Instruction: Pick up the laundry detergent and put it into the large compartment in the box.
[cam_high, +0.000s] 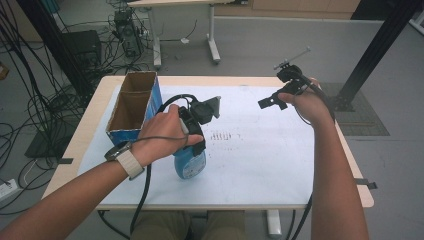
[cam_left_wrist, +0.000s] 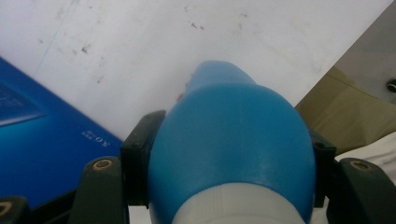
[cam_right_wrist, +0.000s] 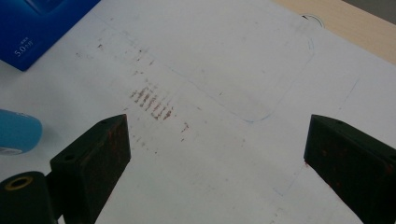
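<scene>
A blue plastic bottle with a white cap hangs tilted just above the white sheet at the table's front middle. My left gripper is shut on it. In the left gripper view both black jaws press on the sides of the bottle, with its white cap toward the camera, so the left gripper holds its upper body. My right gripper is raised over the right back of the table. In the right gripper view, that gripper stands wide open with bare paper between its jaws.
An open cardboard box with blue sides stands at the table's back left, close beside the left hand. A white paper sheet with dark smudges covers the tabletop. Cables, table legs and a black frame post lie on the floor beyond the table.
</scene>
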